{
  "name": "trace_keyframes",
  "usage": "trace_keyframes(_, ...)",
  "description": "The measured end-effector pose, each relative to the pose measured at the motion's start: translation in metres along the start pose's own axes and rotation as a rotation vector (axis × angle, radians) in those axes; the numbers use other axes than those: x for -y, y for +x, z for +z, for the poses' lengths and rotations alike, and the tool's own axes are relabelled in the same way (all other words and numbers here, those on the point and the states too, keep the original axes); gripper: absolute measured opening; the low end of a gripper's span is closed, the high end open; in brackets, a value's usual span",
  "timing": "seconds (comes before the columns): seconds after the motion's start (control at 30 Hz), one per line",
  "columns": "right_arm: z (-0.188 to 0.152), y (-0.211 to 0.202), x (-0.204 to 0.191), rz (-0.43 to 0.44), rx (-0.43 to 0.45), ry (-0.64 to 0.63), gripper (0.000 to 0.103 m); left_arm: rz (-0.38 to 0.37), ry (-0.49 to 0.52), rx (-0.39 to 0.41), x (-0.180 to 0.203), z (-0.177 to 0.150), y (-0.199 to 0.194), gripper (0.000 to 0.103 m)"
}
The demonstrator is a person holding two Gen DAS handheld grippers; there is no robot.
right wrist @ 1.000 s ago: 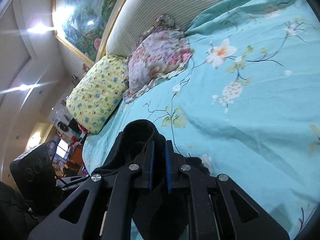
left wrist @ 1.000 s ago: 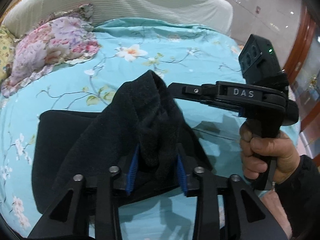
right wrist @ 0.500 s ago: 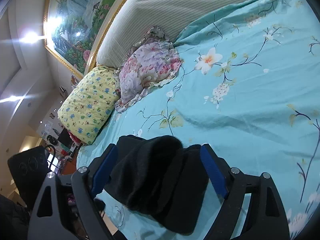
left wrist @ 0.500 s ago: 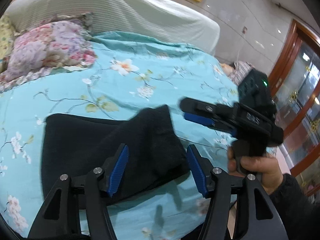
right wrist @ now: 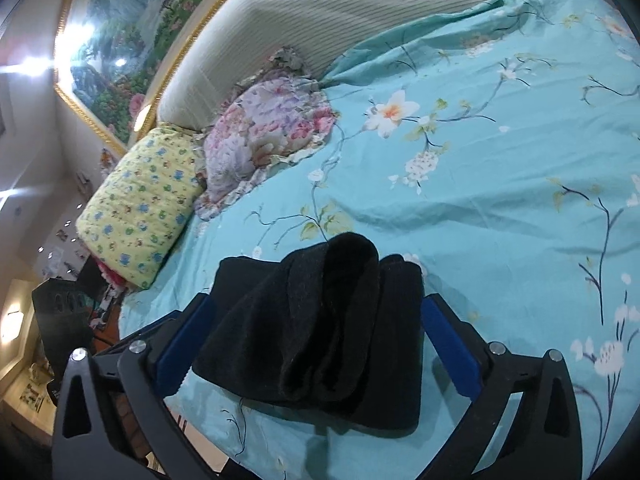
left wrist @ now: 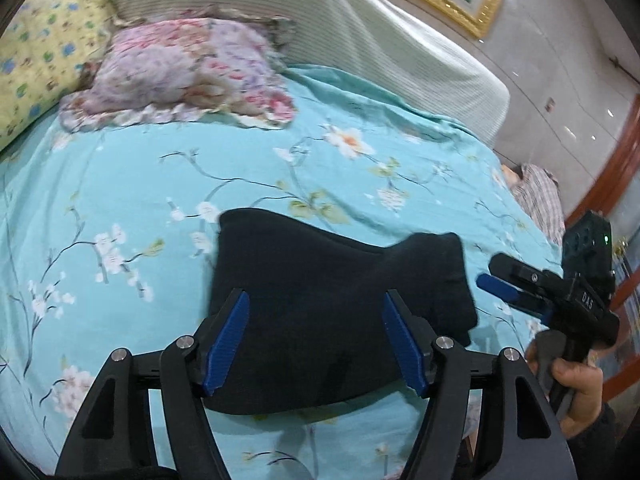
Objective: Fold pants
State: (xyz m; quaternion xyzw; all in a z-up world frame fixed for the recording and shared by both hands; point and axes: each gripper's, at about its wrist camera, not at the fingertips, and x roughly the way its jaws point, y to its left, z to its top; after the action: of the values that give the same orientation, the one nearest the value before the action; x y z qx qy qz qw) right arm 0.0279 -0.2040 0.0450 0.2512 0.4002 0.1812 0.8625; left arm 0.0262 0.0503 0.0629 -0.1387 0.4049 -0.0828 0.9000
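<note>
1. Covering the bed, a turquoise floral sheet (left wrist: pixel 168 184) is carrying everything.
2. Lying near its front edge, the folded black pants (left wrist: pixel 320 304) are bunching up on one side.
3. Hovering above them, the left gripper (left wrist: pixel 316 338) is gaping wide, gripping nothing.
4. Likewise, the right gripper (right wrist: pixel 316 340) is spreading wide, empty.

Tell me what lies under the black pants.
The black pants lie folded on the turquoise flowered bedspread, which shows all around them. Whatever sits directly beneath the fabric is covered. Both grippers, left and right, are open.
</note>
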Motion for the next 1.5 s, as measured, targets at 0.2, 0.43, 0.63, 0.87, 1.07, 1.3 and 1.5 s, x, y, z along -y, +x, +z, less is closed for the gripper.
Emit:
trace_keyframes(0.2, -0.010, 0.009, -0.001, -0.091, -0.027, 0.052, 0.102, 0.017, -0.054, -0.003, -0.025, 0.002, 0.002, 0.076)
trace_keyframes(0.43, -0.017, 0.022, 0.000, -0.143, -0.038, 0.075, 0.102, 0.022, -0.088, -0.046, -0.041, 0.000, 0.016, 0.077)
trace_keyframes(0.63, -0.020, 0.034, 0.003, -0.154, -0.071, 0.087, 0.102, 0.012, -0.112, -0.091, -0.048, -0.002, 0.036, 0.077)
trace_keyframes(0.87, -0.029, 0.039, 0.018, -0.133, -0.084, 0.114, 0.097, -0.017, -0.145, -0.155, -0.054, -0.004, 0.065, 0.079)
trace_keyframes(1.07, -0.034, 0.036, 0.025, -0.107, -0.095, 0.102, 0.069, -0.058, -0.197, -0.188, -0.062, -0.005, 0.081, 0.082)
trace_keyframes(1.3, -0.038, 0.032, 0.030, -0.082, -0.096, 0.094, 0.056, -0.064, -0.210, -0.198, -0.060, -0.004, 0.093, 0.084)
trace_keyframes(1.5, -0.039, 0.031, 0.032, -0.063, -0.089, 0.098, 0.055, -0.079, -0.212, -0.202, -0.056, -0.002, 0.098, 0.077)
